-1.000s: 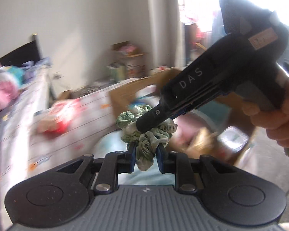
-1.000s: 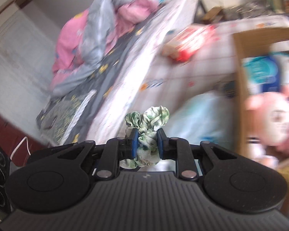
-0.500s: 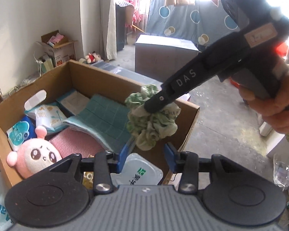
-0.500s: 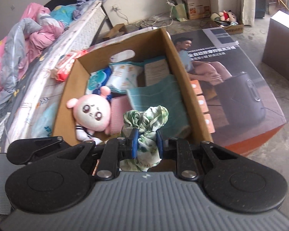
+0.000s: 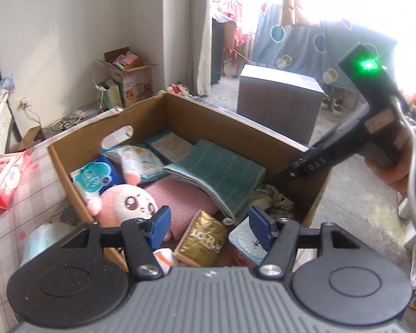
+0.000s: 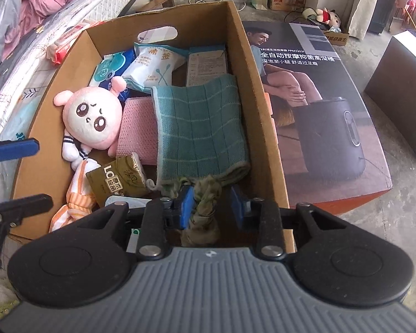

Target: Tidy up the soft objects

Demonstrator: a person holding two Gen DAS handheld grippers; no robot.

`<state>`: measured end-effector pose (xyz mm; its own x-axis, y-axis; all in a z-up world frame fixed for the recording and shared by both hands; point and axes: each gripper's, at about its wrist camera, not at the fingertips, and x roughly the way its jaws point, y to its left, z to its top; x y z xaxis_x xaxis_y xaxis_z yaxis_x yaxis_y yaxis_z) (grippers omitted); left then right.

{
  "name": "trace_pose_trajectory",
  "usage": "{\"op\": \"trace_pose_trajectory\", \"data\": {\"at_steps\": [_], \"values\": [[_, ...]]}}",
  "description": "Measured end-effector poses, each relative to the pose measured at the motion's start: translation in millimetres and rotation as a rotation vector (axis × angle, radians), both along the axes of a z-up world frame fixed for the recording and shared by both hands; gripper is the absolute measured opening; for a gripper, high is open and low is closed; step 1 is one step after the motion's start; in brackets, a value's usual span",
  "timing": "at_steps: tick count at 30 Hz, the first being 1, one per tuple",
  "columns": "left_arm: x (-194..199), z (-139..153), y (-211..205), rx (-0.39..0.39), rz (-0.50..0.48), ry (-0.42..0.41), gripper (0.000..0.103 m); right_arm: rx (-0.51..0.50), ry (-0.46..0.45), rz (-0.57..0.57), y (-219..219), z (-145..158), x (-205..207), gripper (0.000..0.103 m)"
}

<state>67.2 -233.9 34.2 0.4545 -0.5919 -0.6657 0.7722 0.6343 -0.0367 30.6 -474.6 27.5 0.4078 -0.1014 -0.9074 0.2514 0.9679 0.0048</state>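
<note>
A green floral scrunchie [image 6: 205, 208] lies in the near right corner of the cardboard box [image 6: 259, 88], between the parted blue pads of my right gripper [image 6: 212, 204], which is open; only the left pad seems to touch it. The scrunchie also shows in the left wrist view [image 5: 270, 198], under the right gripper's nose. My left gripper [image 5: 210, 226] is open and empty above the box's near edge. In the box lie a pink plush doll [image 6: 93, 118], a green checked cloth [image 6: 199, 125] and a pink cloth [image 6: 137, 130].
The box also holds tissue packs [image 6: 152, 63], a gold packet [image 6: 116, 180] and an orange striped cloth [image 6: 75, 202]. A bed [image 6: 27, 27] with bedding runs along the left. A large printed carton [image 6: 319, 111] lies to the right. A red wipes pack [image 5: 2, 169] lies on the bed.
My right gripper lowered the scrunchie into the box's near right corner and opened its jaws. My left gripper opened wider and now sits apart from the scrunchie.
</note>
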Motion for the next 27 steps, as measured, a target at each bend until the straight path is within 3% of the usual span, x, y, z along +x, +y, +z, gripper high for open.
{"op": "trace_pose_trajectory", "data": {"at_steps": [3, 6, 9, 11, 13, 15, 18, 20, 22, 27], "values": [[-2, 9, 18, -0.025, 0.043, 0.011, 0.072, 0.006, -0.019, -0.029, -1, 5, -8, 0.033], [-7, 16, 36, -0.043, 0.086, -0.009, 0.081, 0.067, -0.110, -0.074, 1, 19, -22, 0.036], [-14, 25, 59, -0.062, 0.142, -0.014, 0.089, 0.133, -0.249, -0.134, 10, 36, -42, 0.055], [-16, 30, 76, -0.063, 0.195, -0.016, 0.093, 0.145, -0.327, -0.165, 22, 43, -53, 0.061], [-19, 33, 94, -0.056, 0.258, -0.033, 0.097, 0.149, -0.384, -0.187, 42, 45, -62, 0.073], [-23, 37, 116, -0.048, 0.345, -0.055, 0.103, 0.150, -0.436, -0.196, 65, 47, -70, 0.078], [-29, 42, 147, -0.040, 0.461, -0.061, 0.103, 0.141, -0.498, -0.182, 104, 49, -78, 0.085], [-33, 43, 166, -0.041, 0.512, -0.046, 0.103, 0.115, -0.511, -0.161, 130, 49, -80, 0.089], [-37, 42, 180, -0.040, 0.547, -0.022, 0.103, 0.085, -0.511, -0.154, 153, 48, -80, 0.101], [-53, 32, 202, -0.005, 0.640, 0.002, 0.103, 0.014, -0.444, -0.100, 203, 38, -81, 0.102]]}}
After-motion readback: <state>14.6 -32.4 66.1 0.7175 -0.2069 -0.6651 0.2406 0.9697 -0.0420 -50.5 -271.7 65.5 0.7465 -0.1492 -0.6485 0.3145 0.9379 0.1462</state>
